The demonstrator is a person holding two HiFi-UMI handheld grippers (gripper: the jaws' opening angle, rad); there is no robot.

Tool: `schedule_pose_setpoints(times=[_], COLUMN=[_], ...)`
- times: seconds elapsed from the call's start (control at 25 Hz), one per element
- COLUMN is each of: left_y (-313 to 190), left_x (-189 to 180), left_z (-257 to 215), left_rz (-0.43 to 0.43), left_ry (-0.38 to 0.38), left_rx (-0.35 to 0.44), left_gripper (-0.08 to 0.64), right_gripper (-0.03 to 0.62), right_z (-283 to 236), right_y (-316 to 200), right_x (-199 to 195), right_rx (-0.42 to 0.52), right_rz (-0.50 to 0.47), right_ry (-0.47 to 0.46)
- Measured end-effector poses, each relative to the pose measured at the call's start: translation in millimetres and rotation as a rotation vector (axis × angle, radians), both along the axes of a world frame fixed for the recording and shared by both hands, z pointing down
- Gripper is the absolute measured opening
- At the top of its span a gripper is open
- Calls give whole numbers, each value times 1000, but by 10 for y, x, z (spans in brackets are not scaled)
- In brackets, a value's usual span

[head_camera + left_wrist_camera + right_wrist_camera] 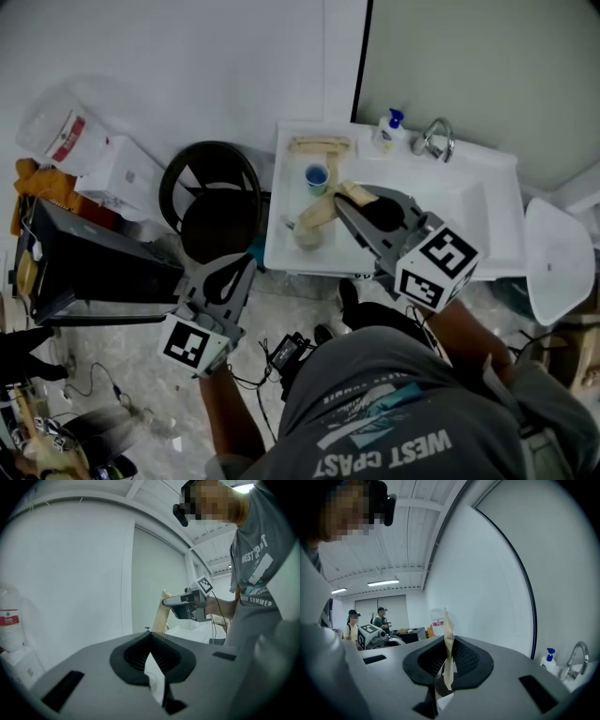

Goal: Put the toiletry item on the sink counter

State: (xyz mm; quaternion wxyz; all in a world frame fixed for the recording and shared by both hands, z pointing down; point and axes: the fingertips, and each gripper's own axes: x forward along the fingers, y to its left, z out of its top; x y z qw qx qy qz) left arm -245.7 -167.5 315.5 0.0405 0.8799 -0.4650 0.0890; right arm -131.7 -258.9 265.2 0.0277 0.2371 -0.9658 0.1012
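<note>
My right gripper [343, 202] is shut on a flat tan packet [320, 212] and holds it over the left part of the white sink counter [281, 246]. In the right gripper view the packet [448, 629] stands on edge, pinched between the jaws of the right gripper [446, 641]. In the left gripper view the right gripper [183, 604] and the tan packet [161, 615] show from the side. My left gripper [244, 264] hangs lower left, off the counter. Its jaws look shut, with only a pale sliver [155, 677] in the slit.
On the counter lie another tan packet [319, 145], a blue cup [317, 175], a soap bottle [387, 127] and the faucet [436, 139]. A black round bin [211, 195] stands left of the counter, a black case [84, 262] further left. Cables litter the floor [281, 352].
</note>
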Motion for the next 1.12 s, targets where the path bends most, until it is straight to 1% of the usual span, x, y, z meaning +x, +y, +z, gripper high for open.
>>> schedule_pose_setpoints(times=[0.68, 1.12], left_y=[-265, -389], left_x=[-76, -34], left_z=[222, 387], left_rz=[-15, -33], left_ry=[18, 27], left_rx=[-66, -112], left_gripper=[2, 2], right_gripper=[52, 52], right_z=[355, 644], right_y=[-315, -438], right_x=[-148, -173], right_rx=[-80, -141], right_rz=[-20, -44], right_ry=[24, 47])
